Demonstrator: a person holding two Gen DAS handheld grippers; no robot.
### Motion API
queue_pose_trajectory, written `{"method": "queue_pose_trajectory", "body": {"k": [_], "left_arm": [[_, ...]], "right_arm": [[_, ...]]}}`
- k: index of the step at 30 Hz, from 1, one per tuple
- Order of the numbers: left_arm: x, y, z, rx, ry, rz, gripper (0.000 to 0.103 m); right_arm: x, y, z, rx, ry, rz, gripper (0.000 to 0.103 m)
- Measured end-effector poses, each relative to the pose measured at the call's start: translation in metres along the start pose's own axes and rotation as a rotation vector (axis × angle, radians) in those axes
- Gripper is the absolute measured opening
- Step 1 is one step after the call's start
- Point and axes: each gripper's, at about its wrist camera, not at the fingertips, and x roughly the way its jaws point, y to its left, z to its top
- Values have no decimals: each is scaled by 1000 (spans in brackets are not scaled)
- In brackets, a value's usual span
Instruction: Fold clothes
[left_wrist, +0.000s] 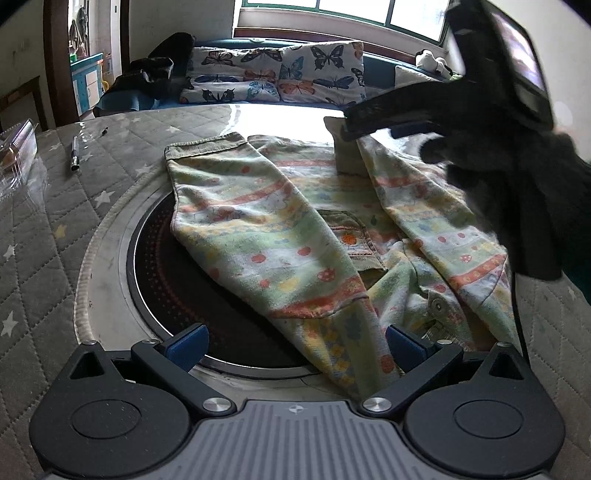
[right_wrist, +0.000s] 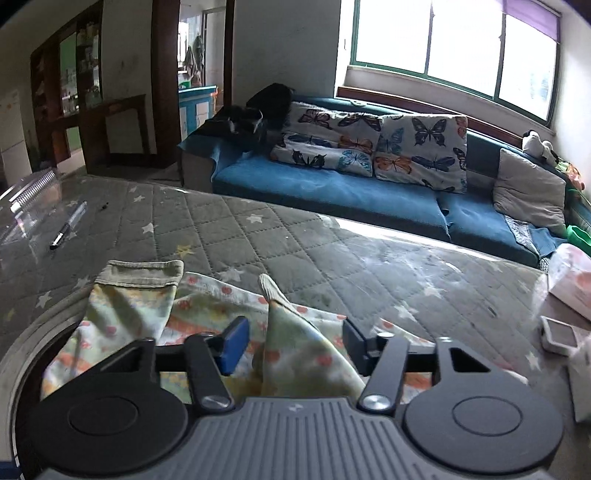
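Note:
A child's pastel patterned jacket (left_wrist: 280, 236) with corduroy cuffs lies spread on the quilted table cover (left_wrist: 37, 240). My left gripper (left_wrist: 295, 349) is open wide at the near edge. The jacket's lower part lies between its fingers, close to the right pad (left_wrist: 406, 350). A gloved hand (left_wrist: 517, 192) holds my right gripper (left_wrist: 354, 125) over the far right sleeve, whose cuff (left_wrist: 347, 155) stands up. In the right wrist view that sleeve (right_wrist: 303, 332) rises between the right gripper's (right_wrist: 291, 343) fingers. A gap shows beside the left pad (right_wrist: 232, 343), so it is open.
A round dark hob (left_wrist: 166, 280) with a metal ring sits in the table under the jacket. A pen (left_wrist: 75, 153) and a clear plastic box (left_wrist: 14, 155) lie at the left. A white box (right_wrist: 569, 277) and a small device (right_wrist: 559, 334) lie at the right. A blue sofa (right_wrist: 332, 192) stands behind.

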Motion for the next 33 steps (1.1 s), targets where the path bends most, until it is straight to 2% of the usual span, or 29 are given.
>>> {"method": "queue_pose_trajectory", "body": {"k": [1,2,5,9,14,20,27,33], "left_arm": [[1,0,0,0,2,1,103],[1,0,0,-1,4,2,103],[2,0,0,1,5,6,103],[0,-1,0,6,-3,12,103],[-4,-5,0,12,-24,15,103],[-9,-18,-1,50,-41,9,103],[-12,-31,-5,103,-46,11,103],[-14,-39,-7,142,-47,13,103]], "right_arm": [[4,-1,1,3,9,-2,32],[6,-2,1,8,15,-6,24],[0,-8,-1,26,-1,-28,5],[-36,-27,-3,64,-61,-54,3],[-101,-64,-12,119,-148,-124,3],[-179,-115,-51,192,-202,-252,3],[-239,-168,-125,292,-155,-400,3],[-257,-196,-190,383,-32,-468,6]]}}
